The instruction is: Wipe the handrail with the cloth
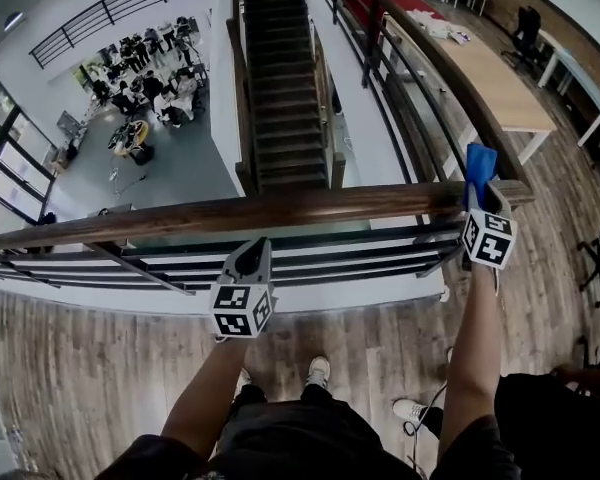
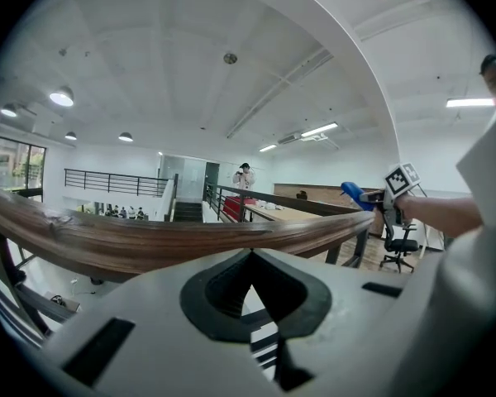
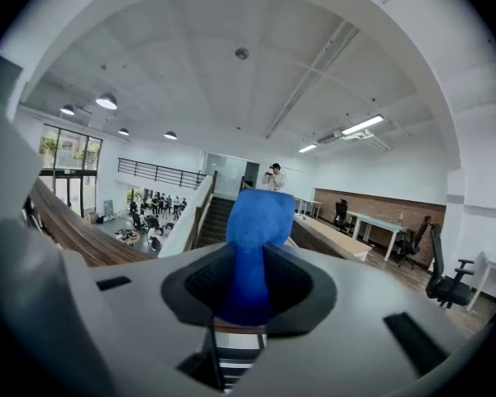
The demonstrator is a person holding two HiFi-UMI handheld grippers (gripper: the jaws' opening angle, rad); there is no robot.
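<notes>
A staircase [image 1: 285, 78] descends to a lower hall, where a crowd [image 1: 150, 78] gathers near tall windows [image 1: 10, 158]. On the upper level a long wooden table [image 1: 490, 68] stands on plank flooring [image 1: 80, 368], with an office chair [image 1: 528, 23] beyond. A person [image 2: 244, 174] stands far off beneath ceiling lights [image 2: 61, 98].

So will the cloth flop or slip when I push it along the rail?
Probably soft: the cloth bunches where the right gripper pinches it, yet its short free end stands up, so little flop. Its fuzzy nap likely drags on the wooden rail.
</notes>
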